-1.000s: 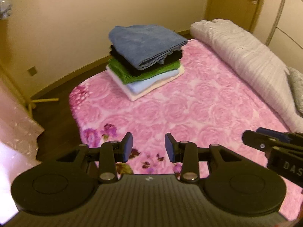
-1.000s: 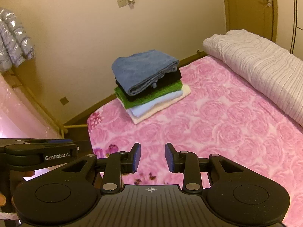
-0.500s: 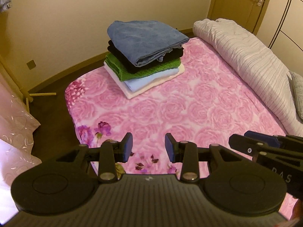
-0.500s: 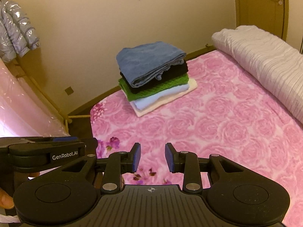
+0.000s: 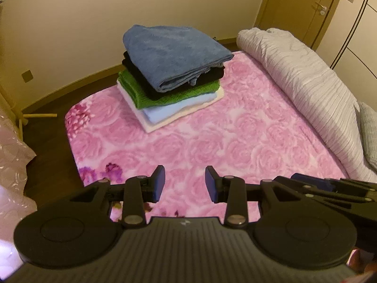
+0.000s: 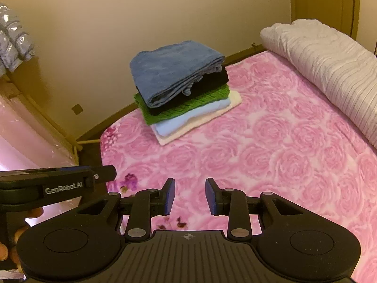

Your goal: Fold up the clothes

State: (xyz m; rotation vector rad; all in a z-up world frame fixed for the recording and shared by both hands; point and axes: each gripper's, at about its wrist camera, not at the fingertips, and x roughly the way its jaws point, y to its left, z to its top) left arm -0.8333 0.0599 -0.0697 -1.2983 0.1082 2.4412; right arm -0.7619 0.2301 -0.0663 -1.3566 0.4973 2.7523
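Note:
A stack of folded clothes (image 5: 172, 70) sits at the far corner of the pink rose bedspread (image 5: 212, 141): a blue towel-like piece on top, then black, green, light blue and cream. It also shows in the right wrist view (image 6: 181, 89). My left gripper (image 5: 185, 184) is open and empty, above the near part of the bed. My right gripper (image 6: 189, 195) is open and empty beside it. Each gripper shows at the edge of the other's view.
A rolled white quilt (image 5: 306, 89) lies along the bed's right side. The wall and a wooden floor strip (image 5: 47, 122) are behind the stack. A door (image 5: 306, 7) is at the back right. Pink curtain fabric (image 6: 28, 141) hangs at the left.
Both grippers have moved forward toward the stack, which looks larger and closer. Both stay open and empty.

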